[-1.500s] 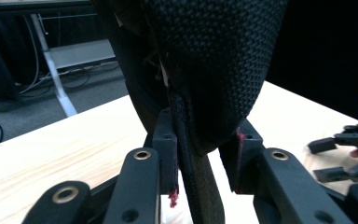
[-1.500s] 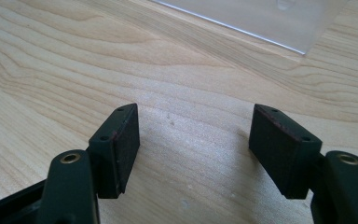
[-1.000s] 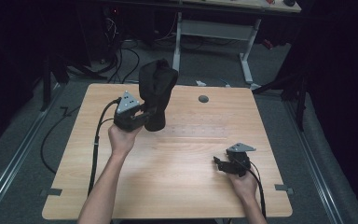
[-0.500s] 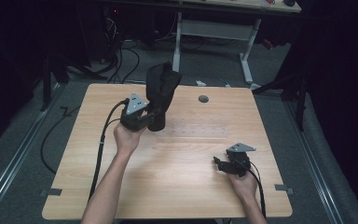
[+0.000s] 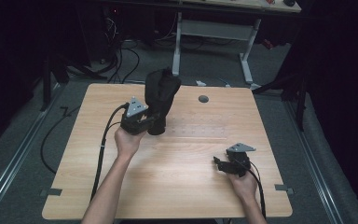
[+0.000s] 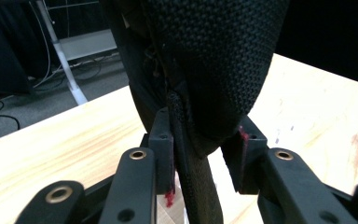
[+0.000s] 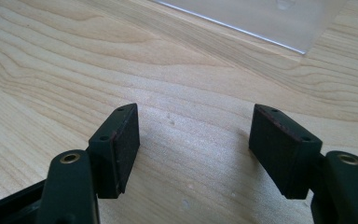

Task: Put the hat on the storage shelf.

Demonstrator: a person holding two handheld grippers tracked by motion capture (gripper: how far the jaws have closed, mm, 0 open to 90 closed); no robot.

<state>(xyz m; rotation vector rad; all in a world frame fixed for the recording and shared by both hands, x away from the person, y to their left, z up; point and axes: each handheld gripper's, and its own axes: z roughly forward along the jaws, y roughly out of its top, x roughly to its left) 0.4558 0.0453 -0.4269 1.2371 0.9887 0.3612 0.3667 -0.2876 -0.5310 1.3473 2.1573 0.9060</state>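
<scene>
1. My left gripper [image 5: 154,125] is clamped on a black woven pouch [image 5: 161,95], which stands up from the jaws over the far-left part of the wooden table [image 5: 177,186]; in the left gripper view both pads [image 6: 162,140] press the fabric's lower edge [image 6: 200,135], and the jaws have just been opening a touch with the cloth between them

2. My right gripper [image 5: 220,164] rests low at the near-right of the table, well apart from the pouch, its jaws spread with nothing between them, just bare wood under the pads [image 7: 121,144]

3. Risk as I judge it: I hold the pouch by a narrow strip at its bottom, so the tall, top-heavy body could flop sideways or slide out if the grip eases further

4. If I set it down on that soft, thin bottom edge, it may tip over rather than stand

5. My other tongs are too far away to steady it, so a slip would go uncaught

6. The cable [image 5: 103,144] trailing by my left forearm could drag if I swing wide
</scene>
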